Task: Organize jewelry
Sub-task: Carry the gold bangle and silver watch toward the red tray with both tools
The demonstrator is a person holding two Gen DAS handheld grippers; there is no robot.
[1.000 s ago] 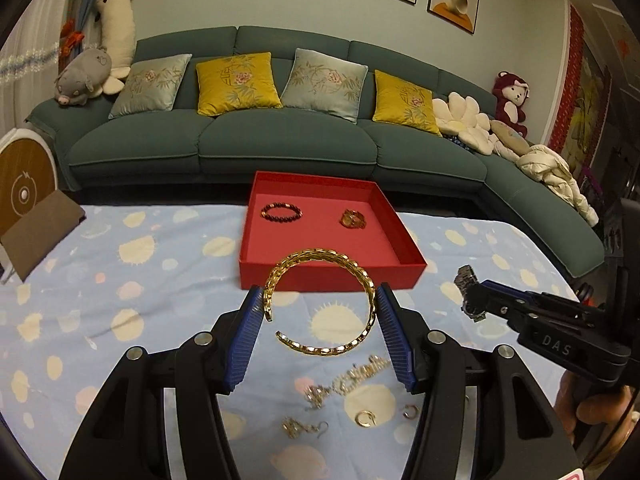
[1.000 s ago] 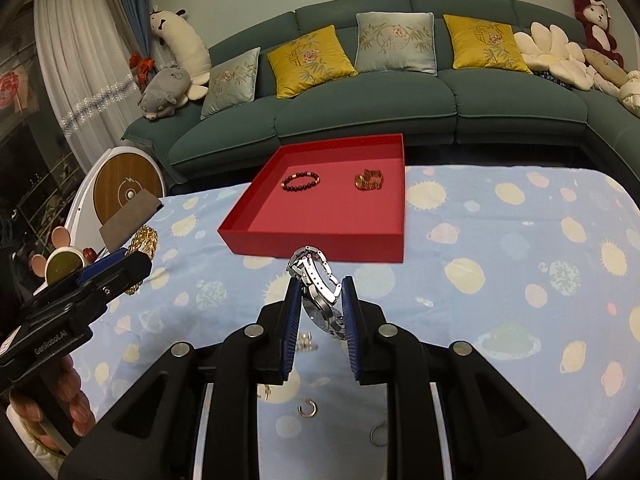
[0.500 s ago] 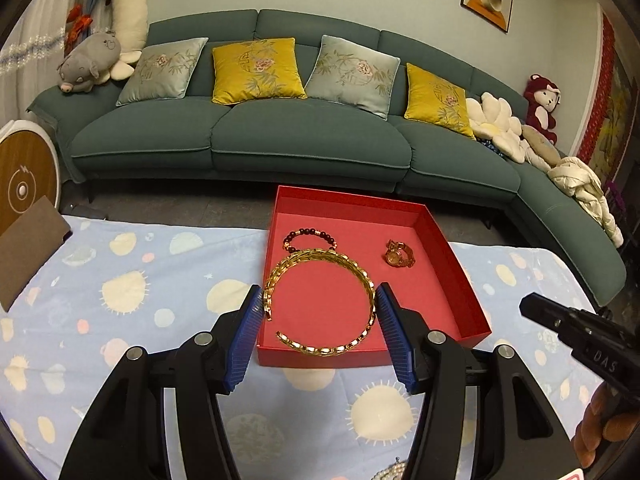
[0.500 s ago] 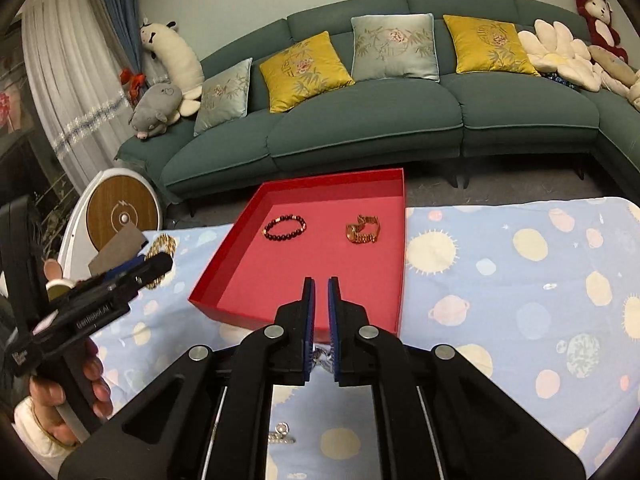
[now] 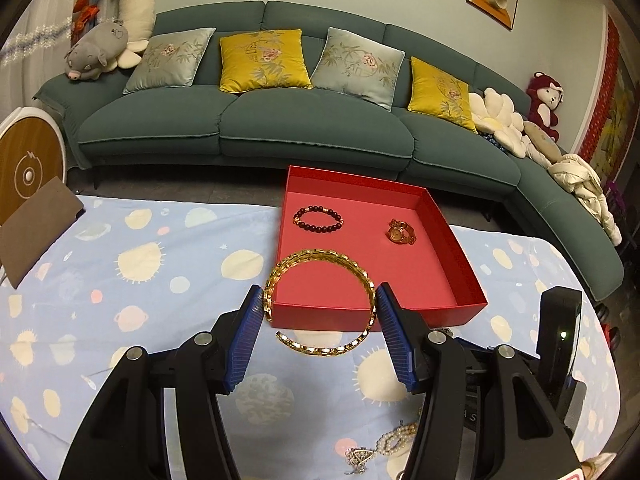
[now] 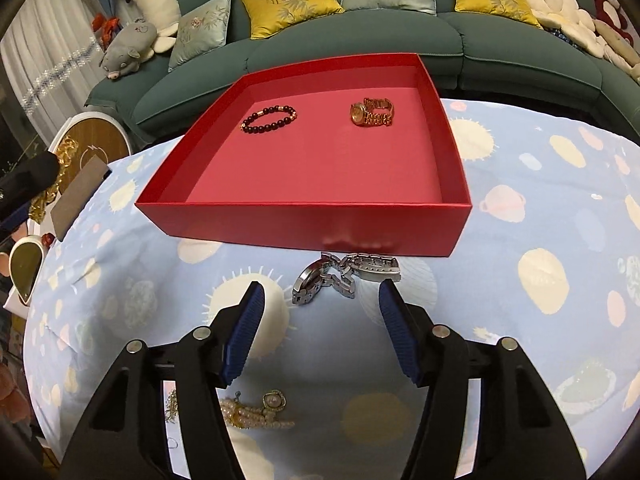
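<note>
A: Pearl strand (image 5: 394, 438) down low, half tucked behind the left gripper's (image 5: 320, 312) right finger!

B: Same in the right wrist view: pearls (image 6: 256, 416) slip under the black arm. Gold chain (image 6: 52, 184) at the left edge, mostly cut off.

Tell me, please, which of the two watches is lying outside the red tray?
The silver watch. It lies on the blue tablecloth just before the red tray, ahead of the open right gripper. The gold watch lies inside the tray.
</note>
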